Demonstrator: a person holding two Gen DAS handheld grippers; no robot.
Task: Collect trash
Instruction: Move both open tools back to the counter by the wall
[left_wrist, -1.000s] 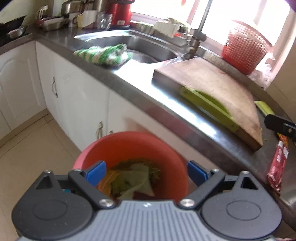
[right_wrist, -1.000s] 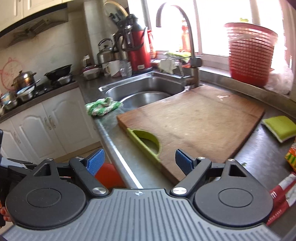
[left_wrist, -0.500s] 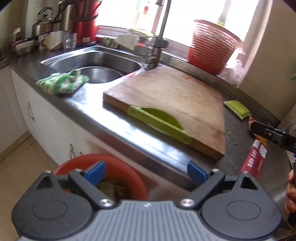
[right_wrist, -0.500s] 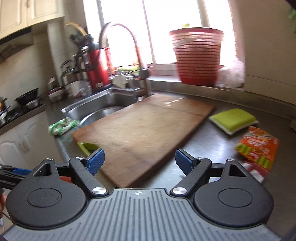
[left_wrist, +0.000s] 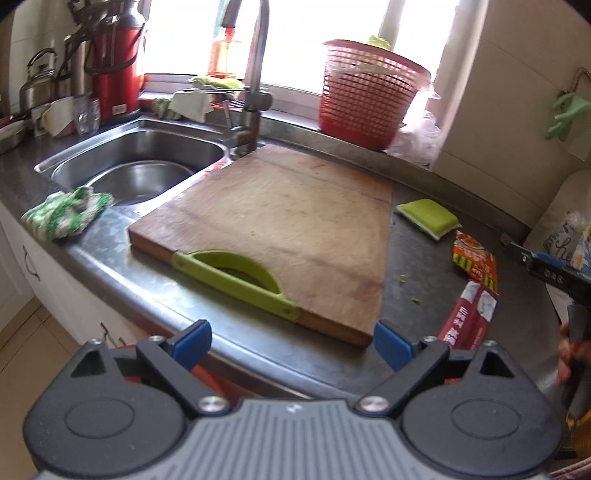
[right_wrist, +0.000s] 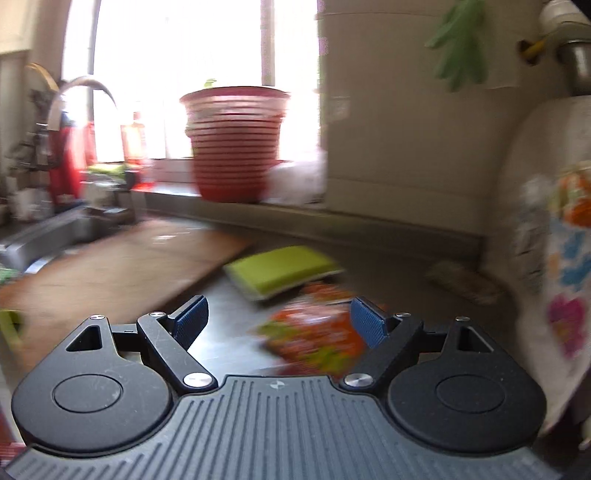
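Note:
An orange snack wrapper (left_wrist: 474, 260) and a red-and-white wrapper (left_wrist: 469, 315) lie on the dark counter, right of the wooden cutting board (left_wrist: 280, 229). My left gripper (left_wrist: 291, 341) is open and empty, over the counter's front edge; a sliver of the red bin (left_wrist: 207, 376) shows below it. My right gripper (right_wrist: 279, 325) is open and empty, just short of the orange wrapper (right_wrist: 317, 339); this view is blurred. The right gripper also shows at the right edge of the left wrist view (left_wrist: 546, 271).
A green sponge (left_wrist: 428, 218) lies beside the board, also in the right wrist view (right_wrist: 280, 269). Sink (left_wrist: 136, 166) and tap (left_wrist: 255, 74) sit at left, with a green-white cloth (left_wrist: 64, 214). A red basket (left_wrist: 369, 99) stands on the sill. A patterned bag (right_wrist: 565, 258) is at right.
Both grippers have swung to the right along the counter. The left one rose away from the red bin. The right one came up close to the orange wrapper.

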